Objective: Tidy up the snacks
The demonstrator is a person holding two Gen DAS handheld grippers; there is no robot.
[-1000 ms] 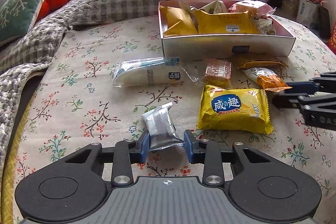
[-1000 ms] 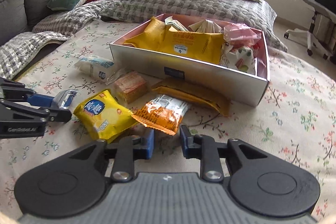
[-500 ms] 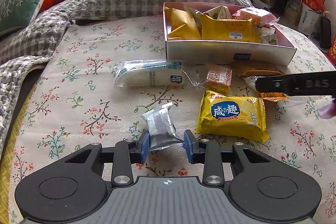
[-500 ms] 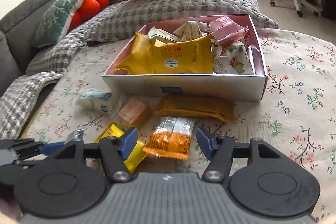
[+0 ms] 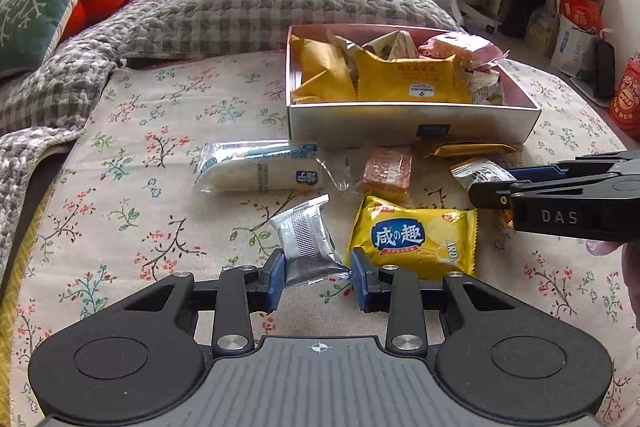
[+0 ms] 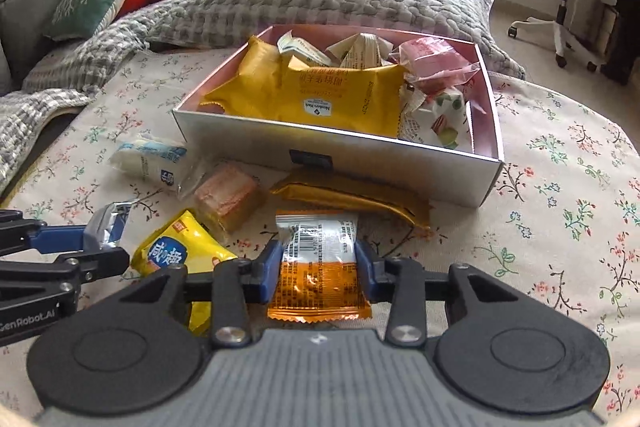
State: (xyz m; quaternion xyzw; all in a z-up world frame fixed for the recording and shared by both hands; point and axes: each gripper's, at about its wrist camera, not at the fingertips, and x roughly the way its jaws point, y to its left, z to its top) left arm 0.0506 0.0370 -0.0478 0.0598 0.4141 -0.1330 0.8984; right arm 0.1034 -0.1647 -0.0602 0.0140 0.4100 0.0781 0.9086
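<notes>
Tools first. Left tool (image 5: 318,281): jaws narrow, blue pads pressed on the lower end of a small silver packet (image 5: 305,239), which stands tilted up out of the grip. Held by one end, probably so the rest of the wrapper stays free to drop cleanly. Right tool (image 6: 318,269): jaws closing on the orange-and-white packet (image 6: 318,267); both pads sit against its long edges, so it reads as gripped across the width. The grip falls about mid-length, which should keep the packet from swinging.

Outward from the tools. Both point down at the floral bed cover (image 5: 160,187) and sit side by side, just in front of the loose snacks. Still lying on the cover: a yellow chip bag (image 5: 414,239) between the two tools, a pinkish wafer block (image 6: 228,195), a long white packet (image 5: 258,171) and a flat golden bar (image 6: 352,197) touching the box's front wall.

Target, by my reading: the open white box (image 5: 412,121) just behind the loose items, already well filled with yellow and pink packets. Snacks lie close to its front wall, so each carry is short.

Judgement: two packets in hand, four left; next step is lifting both over the wall.
</notes>
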